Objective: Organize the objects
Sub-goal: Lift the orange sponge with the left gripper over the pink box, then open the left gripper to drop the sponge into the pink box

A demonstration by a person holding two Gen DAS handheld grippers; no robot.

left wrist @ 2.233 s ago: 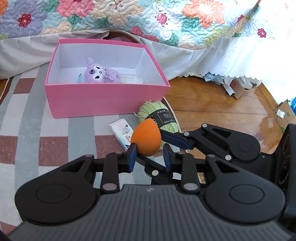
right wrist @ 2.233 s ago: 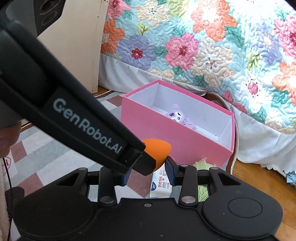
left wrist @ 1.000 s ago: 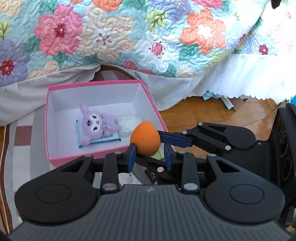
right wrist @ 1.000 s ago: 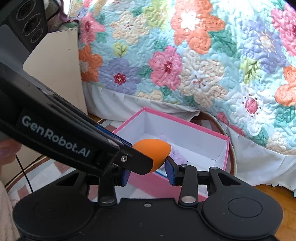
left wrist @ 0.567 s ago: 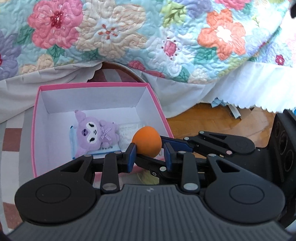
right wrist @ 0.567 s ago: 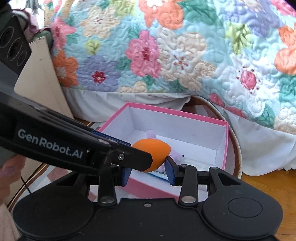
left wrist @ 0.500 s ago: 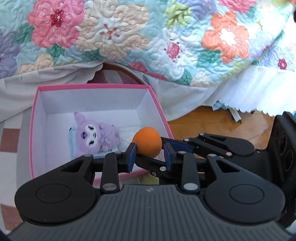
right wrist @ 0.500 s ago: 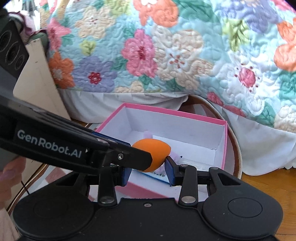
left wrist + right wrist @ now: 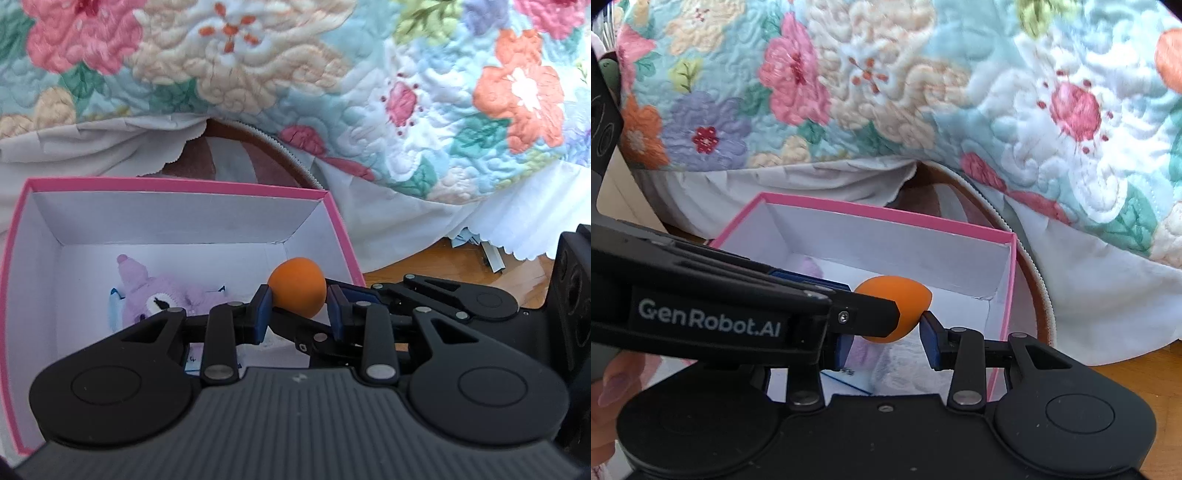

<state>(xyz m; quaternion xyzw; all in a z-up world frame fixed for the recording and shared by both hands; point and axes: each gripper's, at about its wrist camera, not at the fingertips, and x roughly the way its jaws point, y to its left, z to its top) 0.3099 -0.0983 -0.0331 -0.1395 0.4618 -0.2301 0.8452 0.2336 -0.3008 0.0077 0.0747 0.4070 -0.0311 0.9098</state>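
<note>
Left wrist view: the left gripper (image 9: 297, 308) has its jaws narrowed onto the orange sponge (image 9: 297, 287) at frame centre, above the pink box (image 9: 334, 225).

Right wrist view: the right gripper (image 9: 888, 341) also clamps the orange sponge (image 9: 905, 295); the left gripper's finger crosses from the left.

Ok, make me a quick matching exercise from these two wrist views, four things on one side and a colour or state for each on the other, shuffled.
Things:
1. sponge
2. box
3. plush toy
4. bedspread

Descriptions:
A. flowered, hanging behind the box
B. lilac, lying inside the box
C. orange, gripped by both the left gripper and the right gripper
D. pink outside, white inside

Pairs: 1-C, 2-D, 3-B, 4-A
</note>
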